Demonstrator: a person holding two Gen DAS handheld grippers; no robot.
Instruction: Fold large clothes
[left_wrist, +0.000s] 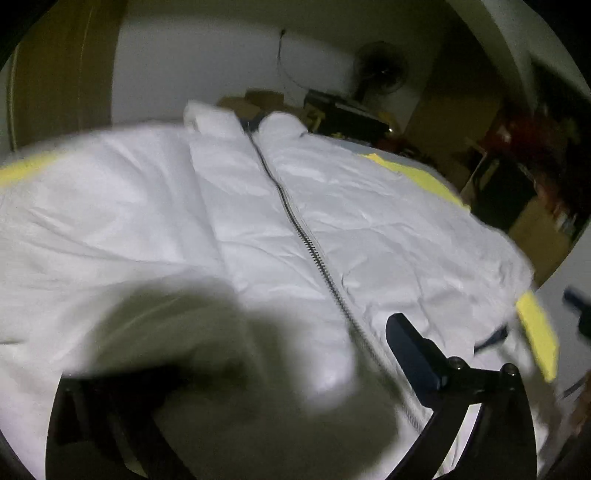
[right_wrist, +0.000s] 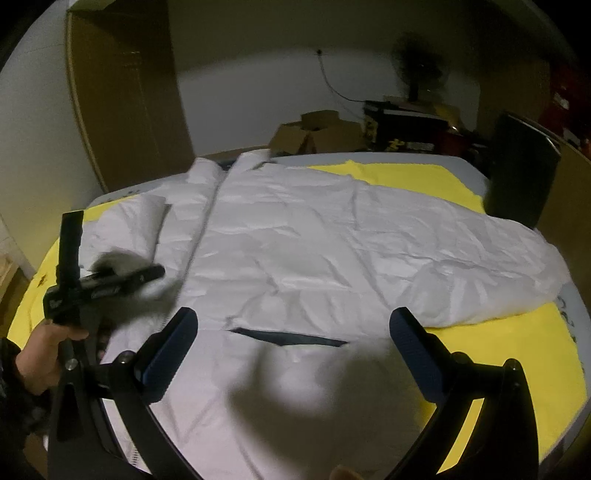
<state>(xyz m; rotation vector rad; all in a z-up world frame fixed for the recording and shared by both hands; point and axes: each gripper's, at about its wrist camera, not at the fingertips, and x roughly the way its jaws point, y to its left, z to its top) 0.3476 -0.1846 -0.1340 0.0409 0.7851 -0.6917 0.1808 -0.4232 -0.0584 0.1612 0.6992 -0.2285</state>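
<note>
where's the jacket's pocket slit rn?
Right wrist view: pocket slit lies low centre on the white jacket, between the open right tool's fingers.

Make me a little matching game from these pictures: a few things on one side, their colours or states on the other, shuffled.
Things:
1. jacket
2. sheet
3. zipper
4. right gripper

Descriptions:
A. yellow, spread under the garment
B. jaws wide open, nothing between them
C. white, lying flat
D. closed, running up the front

Pairs: 1-C, 2-A, 3-D, 4-B
</note>
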